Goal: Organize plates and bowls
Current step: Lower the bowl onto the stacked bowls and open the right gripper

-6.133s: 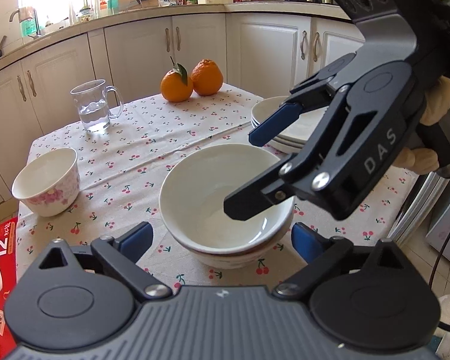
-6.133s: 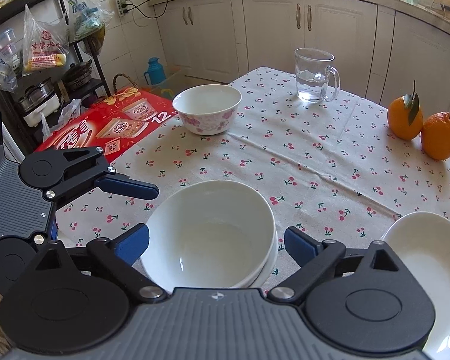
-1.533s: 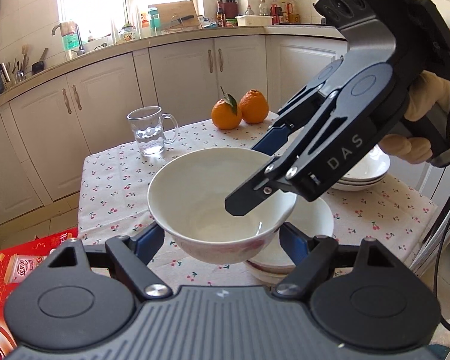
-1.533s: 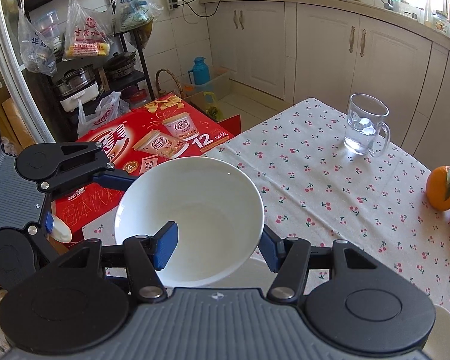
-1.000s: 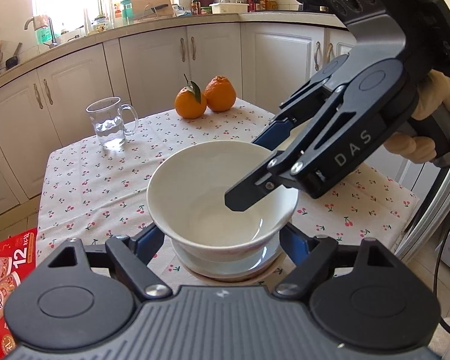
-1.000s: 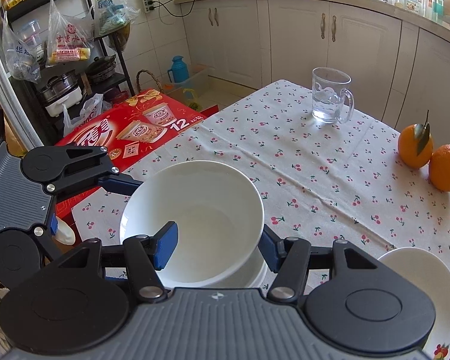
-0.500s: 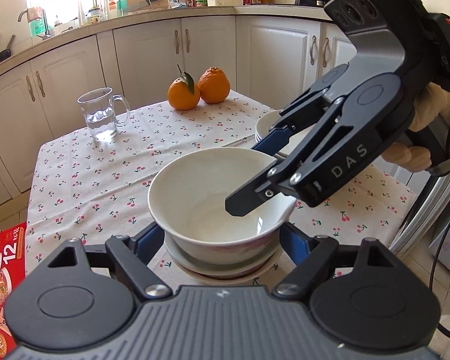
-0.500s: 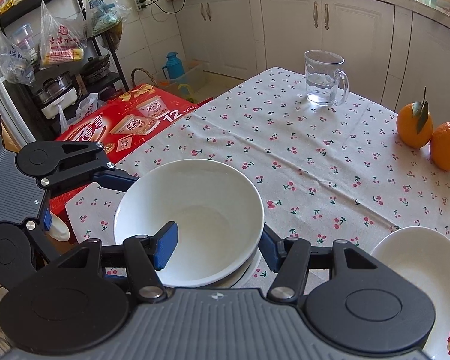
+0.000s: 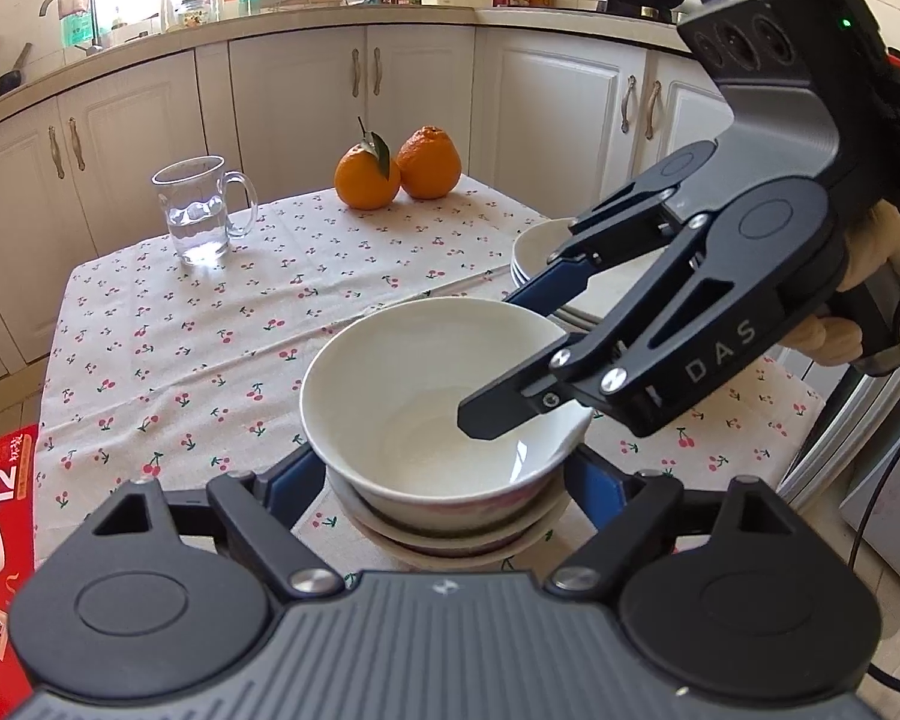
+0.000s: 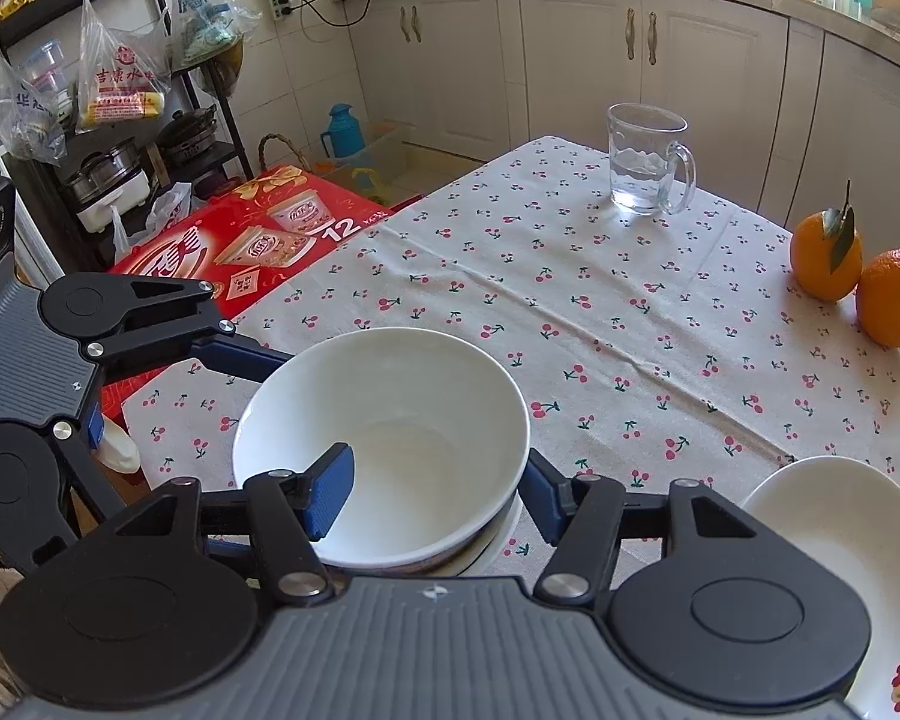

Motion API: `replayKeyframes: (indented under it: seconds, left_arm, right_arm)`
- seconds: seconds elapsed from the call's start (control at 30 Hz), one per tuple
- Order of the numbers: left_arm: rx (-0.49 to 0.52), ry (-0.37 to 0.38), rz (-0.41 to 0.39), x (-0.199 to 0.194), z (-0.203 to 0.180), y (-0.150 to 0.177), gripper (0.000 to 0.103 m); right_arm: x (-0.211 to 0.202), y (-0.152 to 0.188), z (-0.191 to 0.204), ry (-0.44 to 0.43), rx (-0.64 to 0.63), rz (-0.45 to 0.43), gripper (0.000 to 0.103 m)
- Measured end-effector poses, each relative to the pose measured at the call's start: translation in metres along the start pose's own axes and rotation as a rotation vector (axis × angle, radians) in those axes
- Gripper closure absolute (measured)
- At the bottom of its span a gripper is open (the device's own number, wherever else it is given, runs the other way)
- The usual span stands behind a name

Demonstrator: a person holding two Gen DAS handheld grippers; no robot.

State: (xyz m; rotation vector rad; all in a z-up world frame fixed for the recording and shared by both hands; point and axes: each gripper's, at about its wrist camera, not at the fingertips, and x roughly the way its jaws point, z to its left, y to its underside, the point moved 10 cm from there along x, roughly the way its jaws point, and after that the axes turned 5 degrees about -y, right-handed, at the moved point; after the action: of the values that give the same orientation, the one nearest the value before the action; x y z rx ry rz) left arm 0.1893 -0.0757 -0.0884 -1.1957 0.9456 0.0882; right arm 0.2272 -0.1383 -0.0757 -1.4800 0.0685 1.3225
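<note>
A white bowl with a pink flower pattern (image 9: 414, 420) sits nested on a stack of white bowls (image 9: 450, 540) near the table's front edge; it also shows in the right wrist view (image 10: 390, 444). My left gripper (image 9: 444, 486) has its blue pads against the bowl's two sides. My right gripper (image 10: 432, 492) has one finger inside the bowl and one outside its right rim, and it shows in the left wrist view (image 9: 510, 360). A stack of white plates (image 9: 540, 252) stands to the right, also in the right wrist view (image 10: 834, 516).
A glass mug of water (image 9: 201, 210) and two oranges (image 9: 399, 171) stand at the back of the cherry-print tablecloth (image 9: 210, 312). A red carton (image 10: 246, 240) lies on the floor to the left. White kitchen cabinets (image 9: 306, 102) are behind.
The flower-pattern bowl was lifted from the table's left side and carried over. Over the last second it came down onto the bowl stack. Both grippers stayed around it.
</note>
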Motion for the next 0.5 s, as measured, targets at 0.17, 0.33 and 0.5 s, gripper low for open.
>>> replayKeyframes:
  seconds: [0.17, 0.33, 0.5]
  left_arm:
    - [0.015, 0.002, 0.006, 0.001, -0.001, 0.003, 0.010]
    - [0.029, 0.005, -0.011, -0.005, -0.001, 0.000, 0.006]
    - [0.044, 0.013, 0.001, -0.010, -0.001, 0.003, 0.004]
  right_arm:
    - [0.001, 0.000, 0.002, 0.007, -0.012, -0.001, 0.033]
    - [0.001, 0.001, 0.005, 0.004, -0.020, -0.008, 0.024]
    - [-0.002, 0.001, 0.008, 0.023, -0.035, -0.016, 0.017]
